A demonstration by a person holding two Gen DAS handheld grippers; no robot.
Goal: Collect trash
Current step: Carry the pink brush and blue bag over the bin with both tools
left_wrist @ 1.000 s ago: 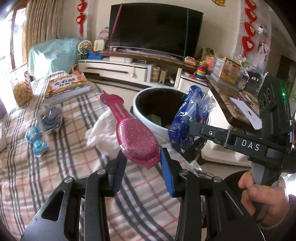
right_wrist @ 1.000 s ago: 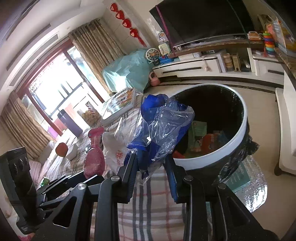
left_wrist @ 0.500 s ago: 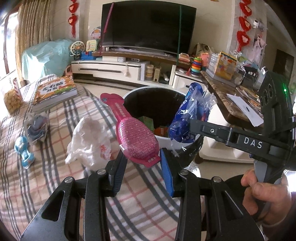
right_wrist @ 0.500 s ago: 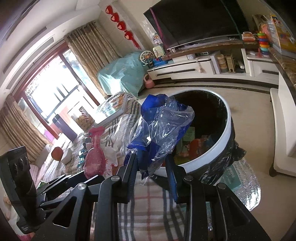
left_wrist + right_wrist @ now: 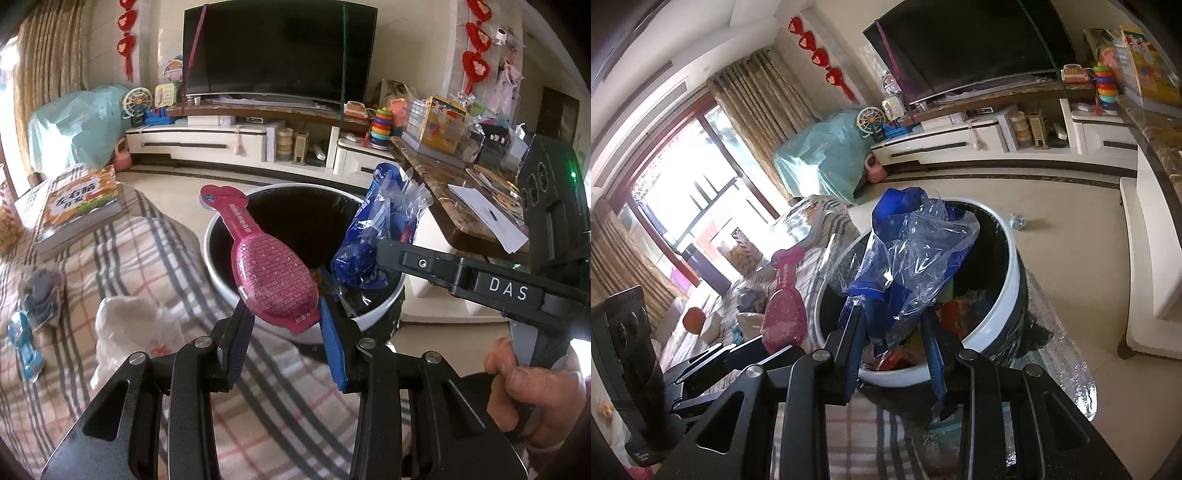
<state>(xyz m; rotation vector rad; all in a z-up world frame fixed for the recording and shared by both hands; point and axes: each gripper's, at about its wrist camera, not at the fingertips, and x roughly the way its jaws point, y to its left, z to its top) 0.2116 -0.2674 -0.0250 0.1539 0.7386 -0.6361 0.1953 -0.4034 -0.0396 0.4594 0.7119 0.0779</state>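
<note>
My left gripper (image 5: 282,319) is shut on a pink spoon-shaped package (image 5: 271,275), held over the near rim of the white trash bin (image 5: 258,306). My right gripper (image 5: 895,328) is shut on a crumpled blue and clear plastic wrapper (image 5: 908,254), held above the bin's (image 5: 993,314) opening. The wrapper (image 5: 376,236) also shows in the left wrist view, at the tip of the right gripper. The pink package (image 5: 785,306) shows at the left of the right wrist view. Colourful trash lies inside the bin.
A white crumpled plastic bag (image 5: 129,332) lies on the plaid cloth (image 5: 166,258) left of the bin. A book (image 5: 79,206), a blue toy (image 5: 26,347) and a small packet (image 5: 42,291) lie further left. A dark table (image 5: 454,199) stands right of the bin.
Both grippers have moved forward toward the bin with their loads. The wrapper now hangs over the bin's opening and the pink package over its near rim.
</note>
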